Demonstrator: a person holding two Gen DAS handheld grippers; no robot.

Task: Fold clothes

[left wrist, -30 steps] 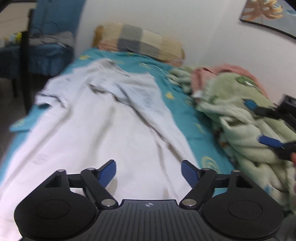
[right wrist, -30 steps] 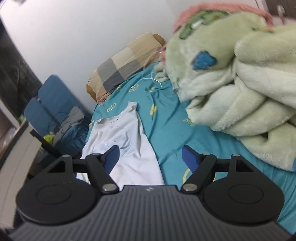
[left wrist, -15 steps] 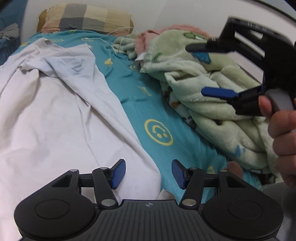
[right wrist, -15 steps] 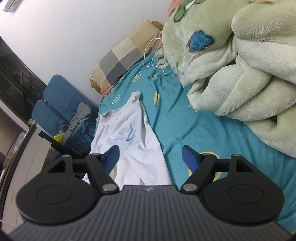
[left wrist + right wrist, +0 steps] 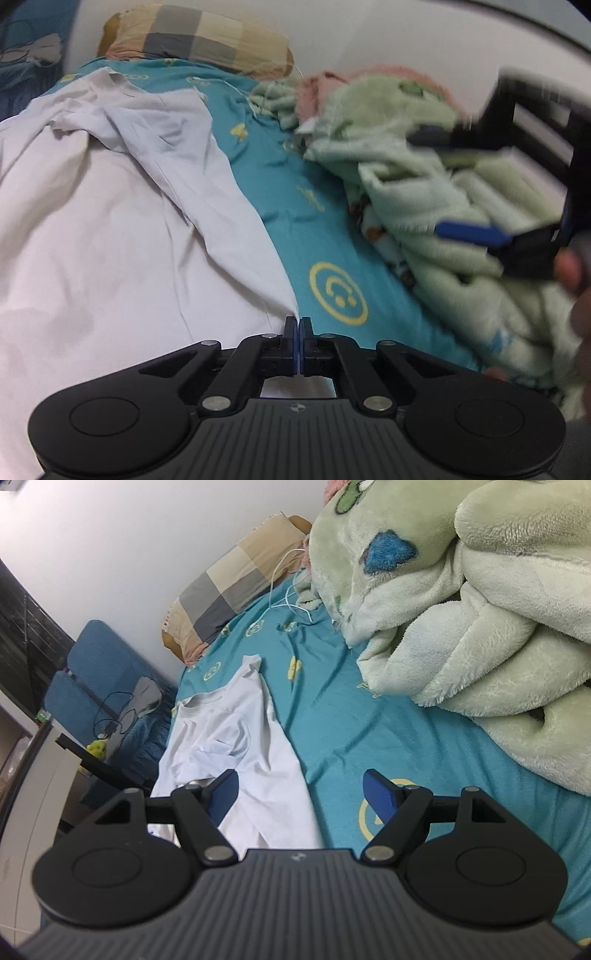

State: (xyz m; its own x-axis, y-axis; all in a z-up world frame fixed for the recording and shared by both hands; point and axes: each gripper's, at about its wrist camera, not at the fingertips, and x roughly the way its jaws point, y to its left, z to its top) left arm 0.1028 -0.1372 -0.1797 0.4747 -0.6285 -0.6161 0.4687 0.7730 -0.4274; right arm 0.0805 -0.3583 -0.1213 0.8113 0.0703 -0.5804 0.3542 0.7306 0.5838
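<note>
The left gripper (image 5: pixel 298 325), bottom middle, is pinching the white shirt (image 5: pixel 122 229) edge. The right gripper (image 5: pixel 301 794) is hanging wide open, empty. No folding is showing yet.

Open passage: a strip of bare teal bedsheet (image 5: pixel 332 716) runs from lower centre to the upper centre of the right wrist frame, between the white T-shirt (image 5: pixel 236 753) on its left and the heaped green blanket (image 5: pixel 480 609) on its right. The blanket blocks the entire right side. A checked pillow (image 5: pixel 236 587) and white cable (image 5: pixel 284 590) close the strip's far end. A blue chair (image 5: pixel 107 686) stands beyond the bed's left edge.
</note>
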